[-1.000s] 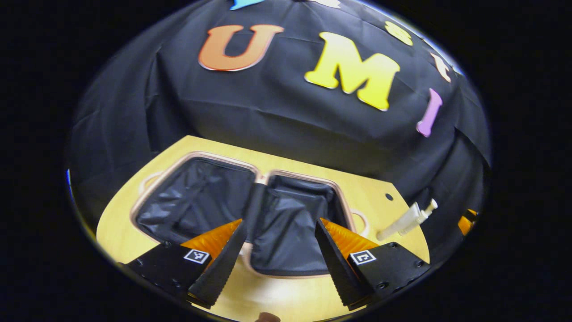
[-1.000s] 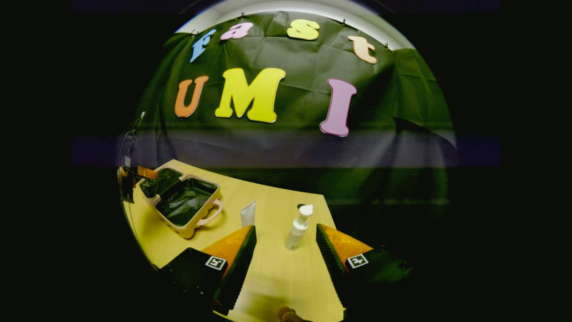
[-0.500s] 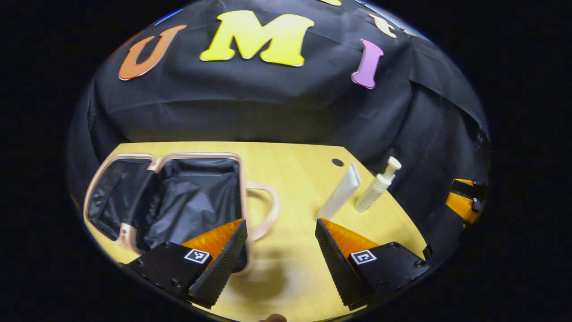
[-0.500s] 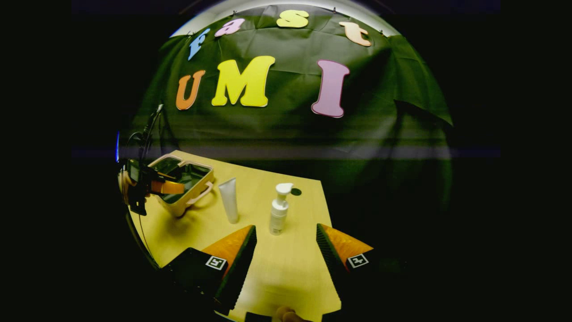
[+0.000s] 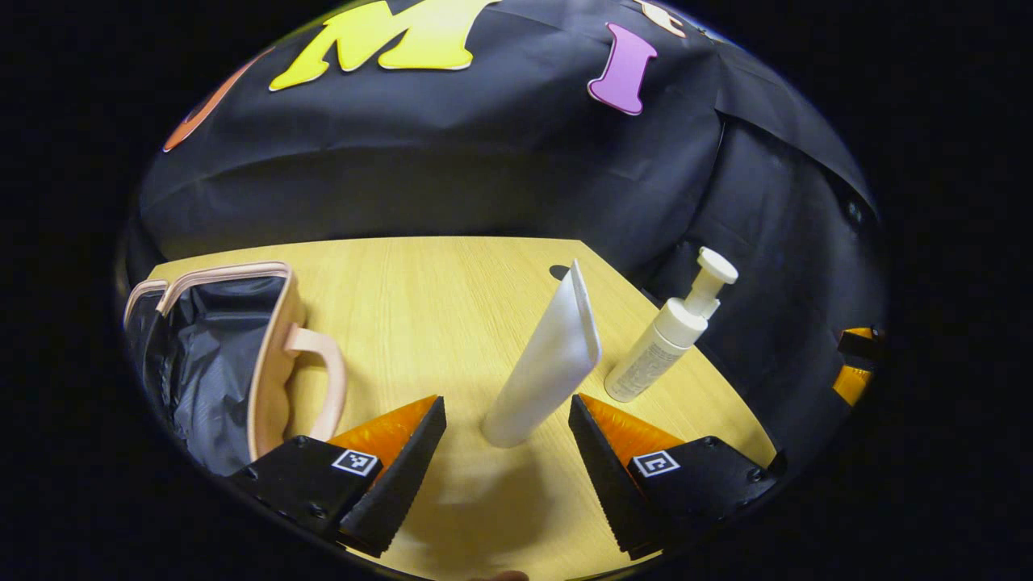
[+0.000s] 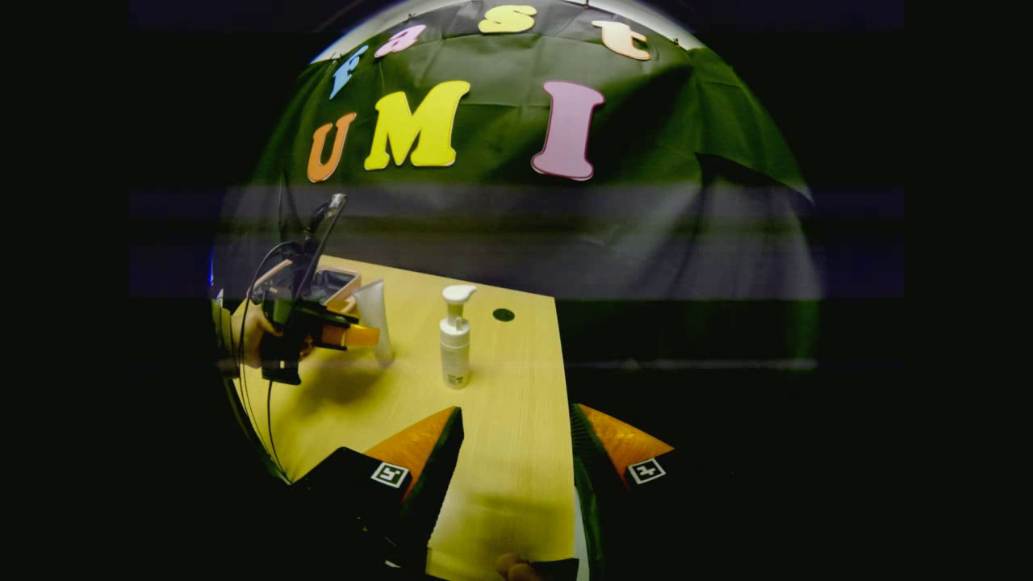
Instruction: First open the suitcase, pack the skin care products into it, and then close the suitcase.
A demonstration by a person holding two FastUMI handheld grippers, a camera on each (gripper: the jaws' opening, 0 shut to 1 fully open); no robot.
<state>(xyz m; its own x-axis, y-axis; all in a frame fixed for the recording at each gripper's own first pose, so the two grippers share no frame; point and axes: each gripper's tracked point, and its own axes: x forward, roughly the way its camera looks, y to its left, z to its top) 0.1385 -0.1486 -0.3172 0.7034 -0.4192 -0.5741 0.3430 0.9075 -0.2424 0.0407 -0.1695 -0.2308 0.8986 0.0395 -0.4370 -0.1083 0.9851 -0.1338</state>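
Since the white tube [image 5: 549,355] standing cap-down between your spread left tongs [image 5: 504,448], midway along the tabletop [image 5: 436,282] beside the open suitcase [image 5: 218,355], looks light, soft and tippy, pinch its firmer lower body gently, right tongs [image 6: 516,460] also released.

A pale wooden table [image 5: 452,282] stands before the black cloth wall [image 5: 452,161].

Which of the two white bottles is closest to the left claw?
The flat white tube standing on its cap. It stands right in front of the open left claw, between its fingers. The pump bottle with the round nozzle stands farther off to the side.
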